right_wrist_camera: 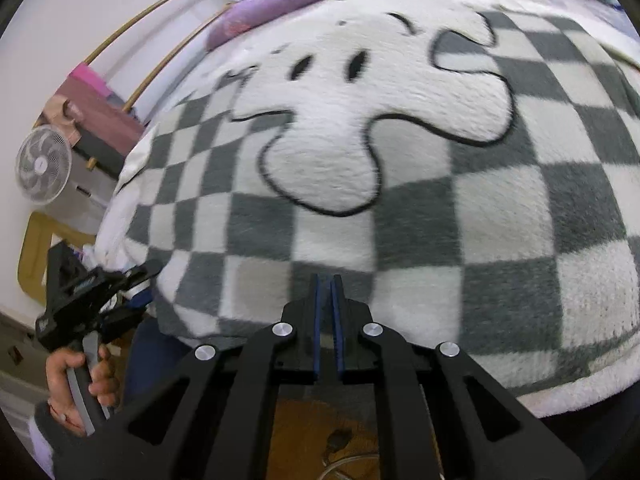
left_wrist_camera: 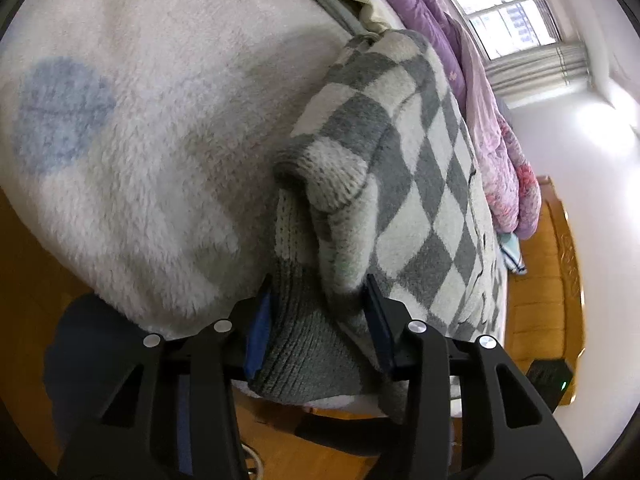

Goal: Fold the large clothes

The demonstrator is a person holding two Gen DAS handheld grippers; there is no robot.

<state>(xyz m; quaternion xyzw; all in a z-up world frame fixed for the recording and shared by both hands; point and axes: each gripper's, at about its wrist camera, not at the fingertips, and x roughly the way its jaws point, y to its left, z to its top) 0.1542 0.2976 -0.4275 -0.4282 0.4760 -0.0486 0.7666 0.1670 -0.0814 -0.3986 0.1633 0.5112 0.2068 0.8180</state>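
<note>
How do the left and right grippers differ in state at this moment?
The left gripper has its fingers spread wide around a bunched grey ribbed hem of the checkered sweater; the right gripper has its fingers nearly together, with no cloth visible between them. The left is at the sweater's folded side edge, the right at its near edge. Both have blue pads.

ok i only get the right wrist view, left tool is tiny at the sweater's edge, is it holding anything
observer: yes, the left tool is clamped on the sweater's gray ribbed edge, bunched thick between its pads.
operator: what's beside the sweater over there
observer: a fluffy white blanket with a blue patch.
operator: and further back
observer: a bright window, beyond the purple quilt.
</note>
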